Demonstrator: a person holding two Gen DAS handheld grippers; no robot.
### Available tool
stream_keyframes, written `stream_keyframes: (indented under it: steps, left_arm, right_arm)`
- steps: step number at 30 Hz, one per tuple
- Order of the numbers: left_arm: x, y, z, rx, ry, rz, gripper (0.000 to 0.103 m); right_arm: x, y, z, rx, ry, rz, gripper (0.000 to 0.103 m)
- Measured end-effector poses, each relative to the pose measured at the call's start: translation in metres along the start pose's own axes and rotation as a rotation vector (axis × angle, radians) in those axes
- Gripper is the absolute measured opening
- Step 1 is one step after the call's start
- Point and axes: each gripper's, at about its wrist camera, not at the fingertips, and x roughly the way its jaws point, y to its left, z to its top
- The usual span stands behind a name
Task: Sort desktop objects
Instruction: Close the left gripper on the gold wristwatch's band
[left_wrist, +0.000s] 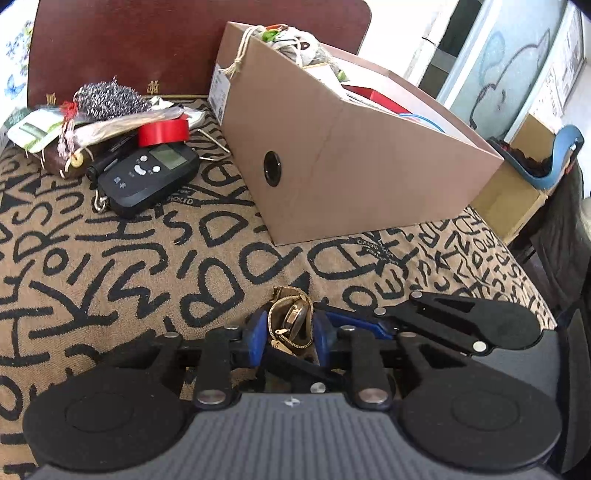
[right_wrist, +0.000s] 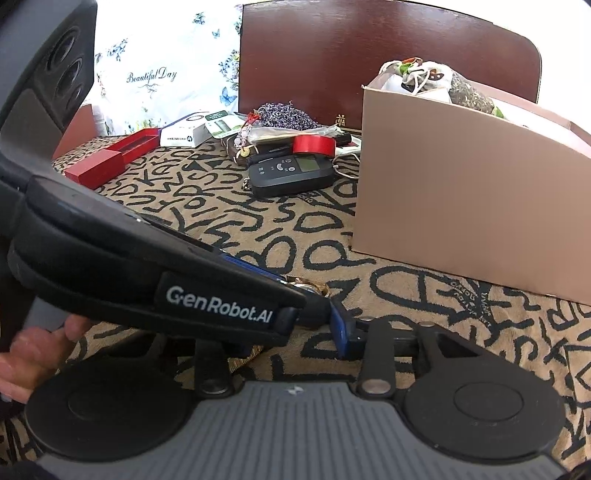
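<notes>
My left gripper (left_wrist: 290, 328) is shut on a gold wristwatch (left_wrist: 291, 321), bunched between its blue pads just above the patterned cloth. The watch also shows in the right wrist view (right_wrist: 308, 287), past the left gripper's body (right_wrist: 147, 266). My right gripper (right_wrist: 295, 339) sits low beside it; one blue finger (right_wrist: 340, 328) shows, the other is hidden behind the left gripper. A tan cardboard box (left_wrist: 354, 155) holding several items stands behind. A pile lies at the far left: black remote-like device (left_wrist: 147, 173), red tape roll (left_wrist: 162, 133), steel scourer (left_wrist: 107, 98).
A dark red chair back (left_wrist: 147, 40) stands behind the table. Red boxes (right_wrist: 107, 158) and a white packet (right_wrist: 188, 133) lie at the far left in the right wrist view. A smaller carton with a blue object (left_wrist: 554, 162) sits off the right edge.
</notes>
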Motion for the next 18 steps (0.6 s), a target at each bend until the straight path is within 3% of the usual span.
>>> stream_keyframes:
  steps: [13, 18]
  left_arm:
    - [-0.014, -0.017, -0.006, 0.056, -0.018, 0.028, 0.02]
    - [-0.014, -0.005, -0.003, -0.034, -0.007, -0.016, 0.02]
  right_arm:
    - [-0.015, 0.008, -0.004, -0.03, -0.022, -0.022, 0.031]
    - [-0.015, 0.004, -0.004, 0.007, -0.013, 0.001, 0.032]
